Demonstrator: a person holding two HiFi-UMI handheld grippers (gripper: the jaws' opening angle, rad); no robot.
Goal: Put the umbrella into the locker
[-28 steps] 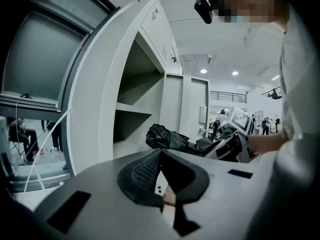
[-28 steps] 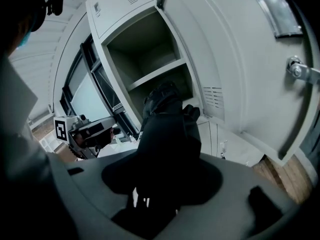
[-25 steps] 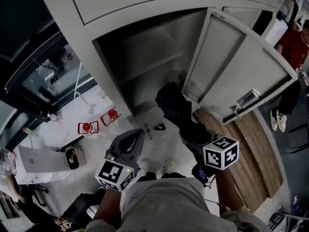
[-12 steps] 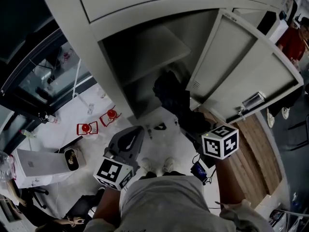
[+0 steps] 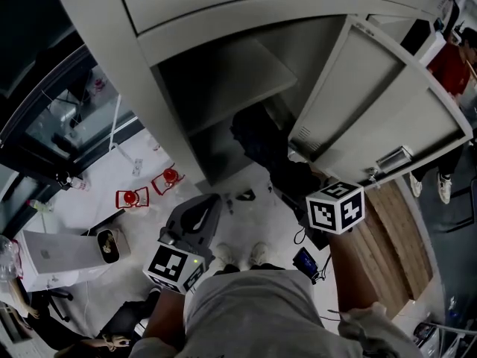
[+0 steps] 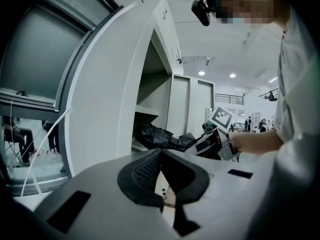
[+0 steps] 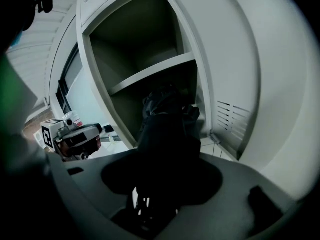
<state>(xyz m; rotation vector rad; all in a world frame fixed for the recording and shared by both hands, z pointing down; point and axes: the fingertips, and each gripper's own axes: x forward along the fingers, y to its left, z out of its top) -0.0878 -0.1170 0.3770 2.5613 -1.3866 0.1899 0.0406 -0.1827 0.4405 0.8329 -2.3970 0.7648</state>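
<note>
My right tool (image 7: 162, 184) grips the black folded umbrella (image 5: 257, 137), its end inside the grey metal locker (image 5: 223, 24); left tool (image 6: 161, 156) closed, empty

the head view looks steeply down from above the person's grey shirt (image 5: 250, 304) at the bottom centre of the frame, onto the white floor (image 5: 246, 215), with the open pale grey metal locker (image 5: 223, 73) filling the top. the left gripper view rides low behind the left gripper (image 6: 161, 153) and faces level toward the locker opening at frame centre, from well apart. the right gripper view rides behind the right gripper (image 7: 165, 164) and faces into the locker from much nearer, its shelf at upper centre. all three share the lower compartment and the black folded fabric umbrella (image 5: 261, 144); each gripper view also catches the other gripper.
</note>
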